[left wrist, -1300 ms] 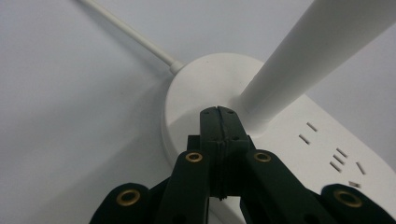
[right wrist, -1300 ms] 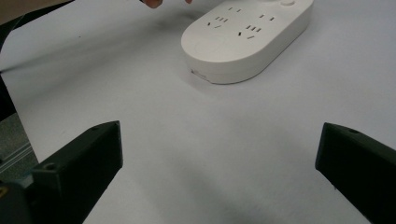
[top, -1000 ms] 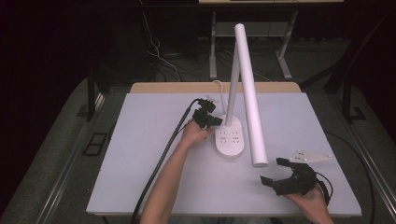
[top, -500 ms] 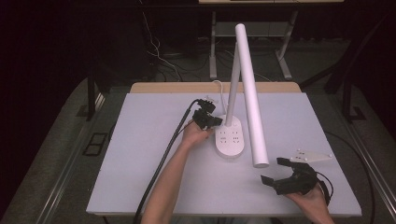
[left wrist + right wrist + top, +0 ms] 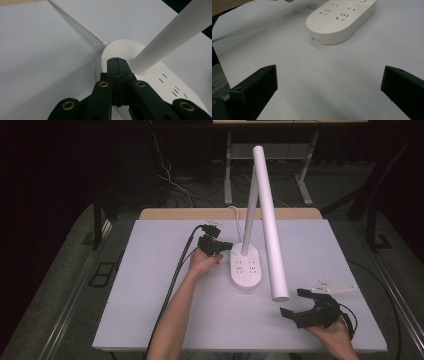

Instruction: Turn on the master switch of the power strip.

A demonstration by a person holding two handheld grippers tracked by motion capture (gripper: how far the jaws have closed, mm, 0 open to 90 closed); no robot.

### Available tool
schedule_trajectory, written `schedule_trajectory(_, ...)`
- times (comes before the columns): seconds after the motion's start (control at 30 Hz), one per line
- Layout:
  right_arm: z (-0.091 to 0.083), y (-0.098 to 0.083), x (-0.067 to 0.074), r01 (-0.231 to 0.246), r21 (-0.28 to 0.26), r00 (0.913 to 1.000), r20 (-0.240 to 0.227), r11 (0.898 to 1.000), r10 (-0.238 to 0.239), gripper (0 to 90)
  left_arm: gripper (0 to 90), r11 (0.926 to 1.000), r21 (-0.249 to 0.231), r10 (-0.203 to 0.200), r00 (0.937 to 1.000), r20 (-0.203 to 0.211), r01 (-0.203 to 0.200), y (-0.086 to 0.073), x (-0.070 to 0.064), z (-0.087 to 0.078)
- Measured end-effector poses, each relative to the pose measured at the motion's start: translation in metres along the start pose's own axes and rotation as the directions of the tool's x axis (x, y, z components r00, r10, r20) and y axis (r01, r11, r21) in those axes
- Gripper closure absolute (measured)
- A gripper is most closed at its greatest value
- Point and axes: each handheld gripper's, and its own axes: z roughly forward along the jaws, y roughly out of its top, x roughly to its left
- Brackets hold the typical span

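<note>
Desk lamp base (image 5: 246,265) at mid-tabletop (image 5: 150,320), stem rising from its far end. Left gripper (image 5: 117,60), jaws fully closed and empty, tip pressed at the base beside the stem (image 5: 170,37), likely at a switch. Risk: the tip slips off the domed surface, nudging the light base. Right gripper (image 5: 300,305), jaws wide and empty, rests well apart near the lamp head (image 5: 270,220); cord (image 5: 75,21) trails behind.

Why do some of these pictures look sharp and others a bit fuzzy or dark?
High view: the white table is evenly lit, the room behind nearly black. Left gripper view: the closed left tool and lamp base are fairly crisp, the lamp pole softly blurred. Right gripper view: the socket base is sharp, while the open right tool is dark, with soft shadows beneath.
</note>
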Motion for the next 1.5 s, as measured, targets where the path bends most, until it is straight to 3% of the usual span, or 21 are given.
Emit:
schedule_trajectory(0.13, 0.000, 0.000, -0.001, 0.004, -0.005, 1.0000, 0.003, 1.000, -0.004, 0.2, 89.8, 0.9996, -0.027, 0.010, 0.9999, 0.004, -0.010, 0.001, 0.005, -0.012)
schedule_trajectory(0.47, 0.000, 0.000, -0.001, 0.002, 0.000, 1.0000, -0.001, 1.000, -0.002, 0.2, 89.7, 0.9937, -0.043, 0.103, 0.9947, -0.007, -0.103, -0.001, 0.006, -0.041)
schedule_trajectory(0.67, 0.000, 0.000, -0.001, 0.001, -0.001, 1.0000, -0.001, 1.000, -0.001, 0.2, 89.5, 0.9910, -0.065, 0.117, 0.9931, -0.011, -0.117, -0.006, 0.006, -0.058)
schedule_trajectory(0.83, 0.000, 0.000, -0.001, 0.000, -0.001, 1.0000, 0.000, 1.000, 0.000, 0.2, 83.0, 0.9896, -0.083, 0.117, 0.9931, -0.012, -0.117, -0.011, 0.006, -0.075)
schedule_trajectory(0.93, -0.001, 0.000, -0.001, -0.001, -0.002, 1.0000, 0.001, 1.000, 0.001, 0.2, 75.8, 0.9895, -0.083, 0.118, 0.9930, -0.003, -0.118, -0.015, 0.006, -0.084)
schedule_trajectory(1.23, -0.001, 0.000, -0.001, -0.001, -0.005, 1.0000, 0.004, 1.000, 0.001, 0.1, 35.4, 0.9898, -0.115, 0.092, 0.9935, 0.067, -0.084, -0.026, 0.008, -0.113)
schedule_trajectory(1.33, -0.001, 0.000, -0.001, 0.001, -0.006, 1.0000, 0.005, 1.000, -0.001, 0.2, 28.2, 0.9876, -0.138, 0.086, 0.9931, 0.080, -0.074, -0.032, 0.008, -0.122)
schedule_trajectory(1.5, 0.000, 0.000, -0.001, 0.001, -0.007, 1.0000, 0.007, 1.000, -0.001, 0.2, 18.0, 0.9884, -0.139, 0.074, 0.9941, 0.080, -0.062, -0.039, 0.007, -0.135)
